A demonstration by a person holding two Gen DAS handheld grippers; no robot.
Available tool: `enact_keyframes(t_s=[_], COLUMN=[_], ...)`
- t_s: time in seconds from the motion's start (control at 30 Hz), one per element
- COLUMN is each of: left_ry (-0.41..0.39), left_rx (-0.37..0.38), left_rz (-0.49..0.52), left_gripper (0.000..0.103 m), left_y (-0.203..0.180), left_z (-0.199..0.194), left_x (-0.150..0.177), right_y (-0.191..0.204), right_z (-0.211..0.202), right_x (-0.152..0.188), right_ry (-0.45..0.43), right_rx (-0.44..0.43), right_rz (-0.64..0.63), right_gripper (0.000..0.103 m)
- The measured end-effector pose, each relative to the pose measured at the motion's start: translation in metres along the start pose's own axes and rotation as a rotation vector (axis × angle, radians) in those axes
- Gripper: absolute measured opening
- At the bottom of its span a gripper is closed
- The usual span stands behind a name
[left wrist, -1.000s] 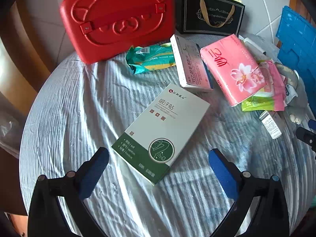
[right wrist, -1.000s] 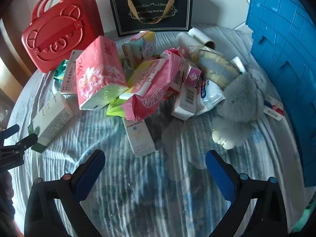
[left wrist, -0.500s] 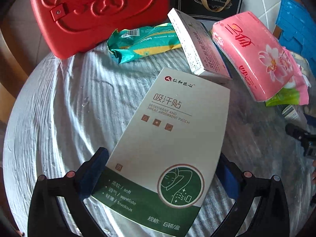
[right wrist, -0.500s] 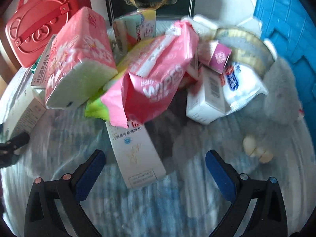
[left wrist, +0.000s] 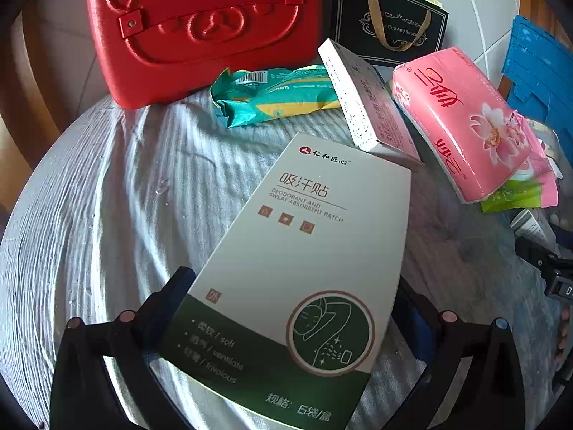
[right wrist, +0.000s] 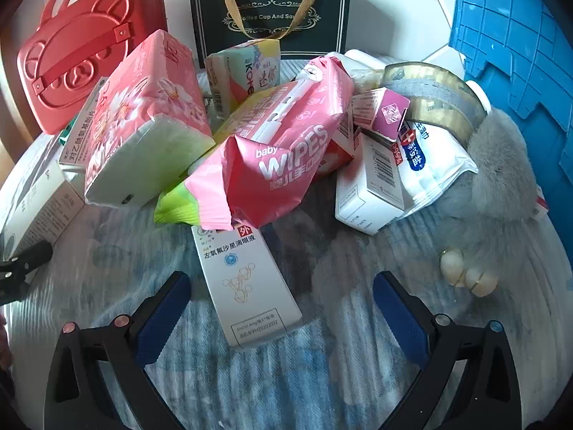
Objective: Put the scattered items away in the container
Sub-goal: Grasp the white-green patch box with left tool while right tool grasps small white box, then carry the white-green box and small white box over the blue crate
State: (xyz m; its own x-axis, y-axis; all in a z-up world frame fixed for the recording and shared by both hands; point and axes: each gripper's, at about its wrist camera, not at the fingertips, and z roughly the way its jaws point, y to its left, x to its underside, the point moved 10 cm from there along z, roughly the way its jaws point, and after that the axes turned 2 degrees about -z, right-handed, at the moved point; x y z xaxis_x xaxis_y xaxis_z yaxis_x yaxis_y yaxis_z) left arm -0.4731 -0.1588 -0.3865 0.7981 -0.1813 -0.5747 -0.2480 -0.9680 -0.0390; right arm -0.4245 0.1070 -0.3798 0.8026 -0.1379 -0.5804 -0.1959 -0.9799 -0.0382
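so the left gripper [left wrist: 286, 308] has its fingers spread on either side of the sweat absorbent patch box [left wrist: 304, 251]; the box is wide and flat, so coming at it edge-on across the short width makes sense. can't tell if the pads are actually touching the sides though, since the box hides them; it looks straddled, not pinched, and the box seems to lie on the striped cloth [left wrist: 107, 197] covering the counter.

right gripper [right wrist: 283, 304] is spread wide too, holding nothing; the eye drop box [right wrist: 247, 283] lies between its fingers, its far end tucked under the baby wipes pack [right wrist: 286, 157], so my guess is that's its pick because it's the loose one sticking out of the pile.

everything else is heaped up: pink tissue pack [right wrist: 143, 122], grey plush toy [right wrist: 501, 165], tape roll [right wrist: 437, 89]; the blue crate [right wrist: 519, 53] on the right looks like the container, and nothing visible is in it yet.
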Motion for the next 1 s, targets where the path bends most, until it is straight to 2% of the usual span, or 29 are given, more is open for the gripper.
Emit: enact_keyframes(t_s=[0.07,0.13,0.17,0.2,0.23,0.33,0.47,0.63,1.0], left_ry=[0.009,0.013,0.016,0.019,0.023,0.019,-0.016,-0.037,-0.181], left_rx=[-0.012,-0.017,-0.017,-0.013,-0.008,-0.008,-0.013,0.001,-0.017], left_rz=[-0.014,-0.022,-0.021,-0.018,-0.014,-0.001,0.009,-0.004,-0.007], left_gripper=[0.102,0.099,0.095,0.092,0.088,0.082,0.078,0.077,0.077], left_y=[-0.001,-0.004,-0.008,-0.012,-0.016,-0.024,-0.036,-0.051,-0.098], left_z=[-0.002,-0.006,-0.007,-0.009,-0.013,-0.023,-0.052,-0.082,-0.193], left_x=[0.002,0.005,0.007,0.010,0.013,0.016,0.020,0.026,0.023], right_y=[-0.001,0.003,0.006,0.009,0.011,0.015,0.027,0.039,0.021], right_z=[-0.004,-0.012,-0.005,-0.007,-0.010,-0.018,-0.047,-0.083,-0.171], right_x=[0.003,0.003,0.004,0.006,0.008,0.017,0.026,0.036,0.032], right_ry=[0.003,-0.008,-0.007,-0.006,-0.004,0.011,-0.014,-0.043,-0.169], right_rx=[0.007,0.000,-0.002,-0.003,0.005,0.000,-0.030,-0.082,-0.140], right_rz=[0.008,-0.007,-0.008,-0.011,-0.011,-0.001,-0.025,-0.044,-0.070], right_gripper=[0.090,0.061,0.053,0.038,0.035,0.034,0.034,0.034,0.034])
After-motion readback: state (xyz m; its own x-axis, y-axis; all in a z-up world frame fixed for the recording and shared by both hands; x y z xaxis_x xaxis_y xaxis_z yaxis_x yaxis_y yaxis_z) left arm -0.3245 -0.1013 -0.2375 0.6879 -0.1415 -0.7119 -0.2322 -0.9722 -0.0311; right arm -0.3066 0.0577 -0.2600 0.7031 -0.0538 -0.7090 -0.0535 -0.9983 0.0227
